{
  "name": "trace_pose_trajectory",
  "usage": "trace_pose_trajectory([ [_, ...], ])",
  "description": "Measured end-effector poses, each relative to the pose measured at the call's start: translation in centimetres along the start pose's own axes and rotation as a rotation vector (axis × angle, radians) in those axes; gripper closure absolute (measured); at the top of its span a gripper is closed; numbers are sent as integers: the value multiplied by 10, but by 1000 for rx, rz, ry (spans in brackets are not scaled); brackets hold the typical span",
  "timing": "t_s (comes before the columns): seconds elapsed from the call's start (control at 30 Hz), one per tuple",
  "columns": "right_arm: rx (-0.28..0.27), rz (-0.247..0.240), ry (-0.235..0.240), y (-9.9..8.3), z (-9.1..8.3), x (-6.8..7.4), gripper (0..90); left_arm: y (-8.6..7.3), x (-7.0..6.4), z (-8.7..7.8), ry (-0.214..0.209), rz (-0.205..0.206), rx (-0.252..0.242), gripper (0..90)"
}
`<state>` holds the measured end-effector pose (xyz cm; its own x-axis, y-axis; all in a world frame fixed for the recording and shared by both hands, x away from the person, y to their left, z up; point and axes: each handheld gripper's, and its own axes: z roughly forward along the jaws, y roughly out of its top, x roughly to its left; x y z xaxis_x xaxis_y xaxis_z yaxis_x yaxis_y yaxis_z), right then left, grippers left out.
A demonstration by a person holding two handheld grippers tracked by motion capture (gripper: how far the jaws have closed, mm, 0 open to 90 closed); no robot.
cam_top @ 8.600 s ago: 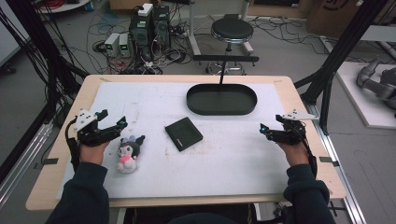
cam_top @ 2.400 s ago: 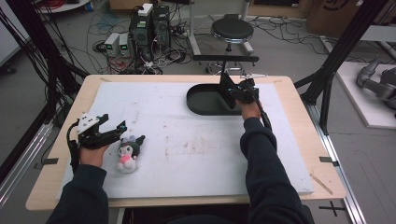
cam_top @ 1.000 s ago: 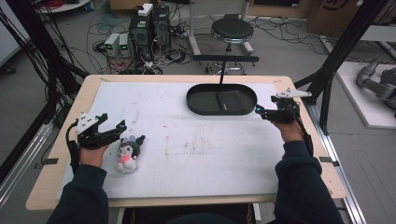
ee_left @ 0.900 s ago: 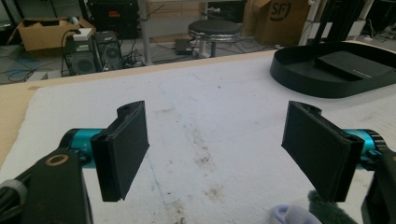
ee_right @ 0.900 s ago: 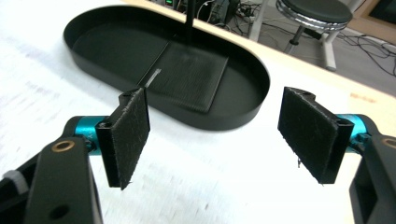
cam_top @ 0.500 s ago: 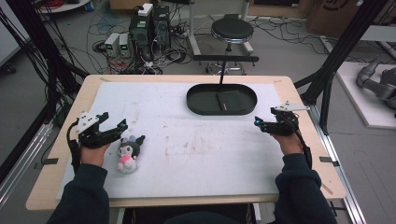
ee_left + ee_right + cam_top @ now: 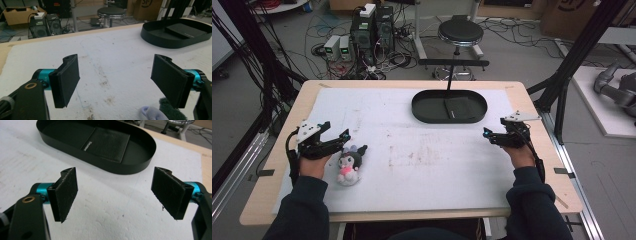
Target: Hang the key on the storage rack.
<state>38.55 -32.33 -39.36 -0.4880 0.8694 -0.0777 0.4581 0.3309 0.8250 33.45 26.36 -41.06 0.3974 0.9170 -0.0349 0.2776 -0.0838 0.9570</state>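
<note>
1. The plush toy (image 7: 348, 162) is lying on the white mat (image 7: 412, 165), just beside the left gripper (image 7: 338, 141).
2. The left gripper is hovering with jaws spread wide and empty; the right gripper (image 7: 493, 138) is equally spread, near the black tray (image 7: 422, 112) holding a wallet (image 7: 458, 107).
3. Risk: the soft toy is sitting off-centre beneath the left jaws, so closing now could pinch only an ear and drop it.

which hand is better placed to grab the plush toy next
Left. The left tongs are open right beside the plush toy, while the open right tongs sit across the table near the tray.
</note>
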Motion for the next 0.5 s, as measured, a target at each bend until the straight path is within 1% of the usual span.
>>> trace_pose_trajectory([
  [0.07,-1,-5,0,-1,0,0,218,1,-2,1,8,3,14,226],
  [0.1,2,-9,1,-2,0,0,218,1,-5,1,11,-5,29,226],
  [0.13,-1,-5,0,-3,0,0,218,1,-5,1,11,-5,29,226],
  [0.17,0,-7,3,-3,-1,0,218,0,-6,1,12,-7,45,226],
  [0.2,-2,-6,6,-4,-2,0,218,0,-9,3,14,-16,82,226],
  [0.23,-4,-5,7,-4,-2,1,218,-1,-10,5,15,-22,102,226],
  [0.27,-1,-4,8,-4,-3,1,218,-1,-10,5,15,-22,102,226],
  [0.3,-4,-4,9,-4,-3,0,218,-4,-13,10,0,-49,169,226],
  [0.33,-2,-2,13,-5,-3,0,218,-6,-14,13,-12,-60,205,226],
  [0.37,-2,-2,13,-5,-3,0,218,-6,-14,13,-12,-60,205,225],
  [0.4,1,-7,14,-5,-2,-1,218,-10,-16,19,-31,-70,269,225],
  [0.43,1,-7,14,-5,-2,-1,218,-10,-16,19,-31,-70,269,224],
  [0.5,4,-7,19,-5,-1,0,218,-12,-19,24,-30,-70,315,218],
])
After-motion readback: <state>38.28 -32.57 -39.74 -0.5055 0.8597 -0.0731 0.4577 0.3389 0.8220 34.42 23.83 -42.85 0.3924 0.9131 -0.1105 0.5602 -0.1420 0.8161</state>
